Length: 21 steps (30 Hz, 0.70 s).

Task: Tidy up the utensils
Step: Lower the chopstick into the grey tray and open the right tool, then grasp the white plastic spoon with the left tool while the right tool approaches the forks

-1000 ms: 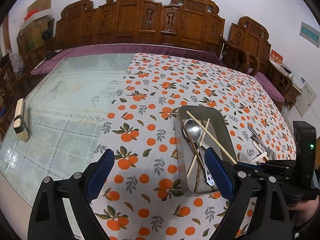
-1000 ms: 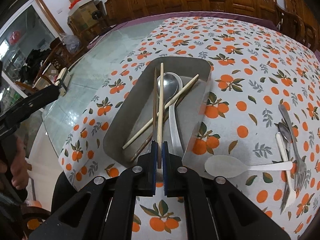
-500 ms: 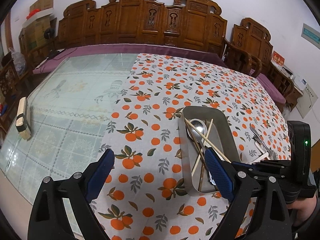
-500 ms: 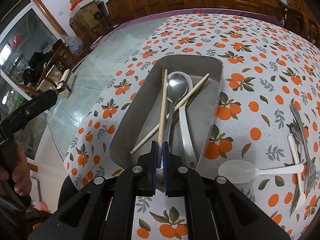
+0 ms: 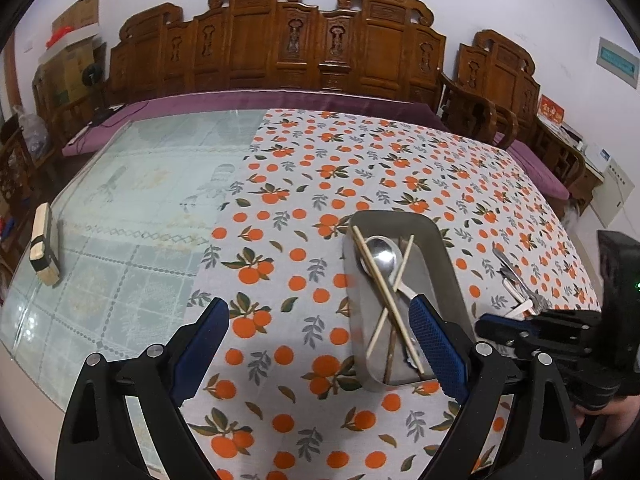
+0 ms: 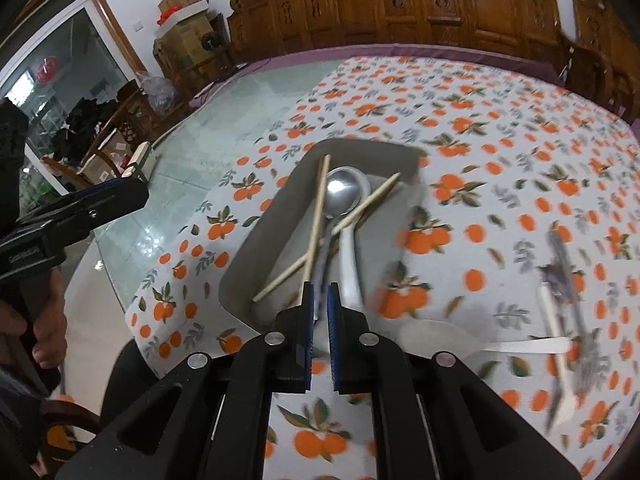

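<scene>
The grey rectangular metal tray (image 6: 256, 256) already holds pale wooden chopsticks (image 6: 316, 220) and a steel spoon (image 6: 344, 192); forks and a white plastic spoon (image 6: 436, 336) wait just right of it. Right gripper (image 6: 318, 300) nearly pressed together, empty; left gripper (image 5: 316, 348) spread

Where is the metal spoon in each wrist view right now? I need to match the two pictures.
Left wrist: metal spoon right of centre, bowl at the tray's far end.
Right wrist: same spoon centre, above the right claw.
Shared landmark: grey tray holding crossed chopsticks.
</scene>
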Each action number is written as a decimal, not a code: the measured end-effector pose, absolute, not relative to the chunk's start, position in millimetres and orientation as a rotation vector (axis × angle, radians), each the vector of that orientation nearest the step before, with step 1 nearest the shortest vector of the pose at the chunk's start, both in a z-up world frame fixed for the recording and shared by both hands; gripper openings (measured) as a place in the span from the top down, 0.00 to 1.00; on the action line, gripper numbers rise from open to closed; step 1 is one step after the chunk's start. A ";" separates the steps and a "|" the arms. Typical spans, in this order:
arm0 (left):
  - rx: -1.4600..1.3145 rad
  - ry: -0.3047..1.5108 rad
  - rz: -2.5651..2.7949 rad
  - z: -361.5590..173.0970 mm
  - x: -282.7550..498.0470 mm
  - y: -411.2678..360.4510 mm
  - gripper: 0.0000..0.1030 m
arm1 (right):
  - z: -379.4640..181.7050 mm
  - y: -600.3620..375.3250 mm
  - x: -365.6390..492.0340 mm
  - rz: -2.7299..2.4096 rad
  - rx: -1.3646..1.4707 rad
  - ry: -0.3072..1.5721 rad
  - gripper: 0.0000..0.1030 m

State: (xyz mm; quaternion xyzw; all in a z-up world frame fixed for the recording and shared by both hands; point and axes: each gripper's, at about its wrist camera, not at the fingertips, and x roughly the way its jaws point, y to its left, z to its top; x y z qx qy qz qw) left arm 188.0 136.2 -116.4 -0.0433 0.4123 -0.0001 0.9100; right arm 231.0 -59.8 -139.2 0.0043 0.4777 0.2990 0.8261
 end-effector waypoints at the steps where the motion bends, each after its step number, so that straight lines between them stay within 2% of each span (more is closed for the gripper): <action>1: -0.087 0.849 -0.004 -115.8 188.1 133.0 0.15 | -136.9 -64.7 229.8 0.628 0.004 1.008 0.91; 7: -0.070 0.844 -0.038 -113.2 190.5 110.3 0.15 | -124.3 -106.9 218.2 0.573 -0.001 0.969 0.91; 10: -0.059 0.845 -0.057 -113.1 192.6 97.9 0.15 | -120.1 -126.0 212.3 0.544 0.008 0.951 0.80; 15: -0.044 0.851 -0.095 -116.3 198.2 74.9 0.15 | -116.6 -158.0 203.6 0.490 0.005 0.933 0.76; 17: -0.035 0.857 -0.111 -119.2 200.7 65.0 0.15 | -116.7 -172.3 200.5 0.466 -0.002 0.926 0.65; 21: -0.006 0.870 -0.153 -127.7 206.6 39.8 0.15 | -120.6 -196.9 198.0 0.423 -0.003 0.929 0.62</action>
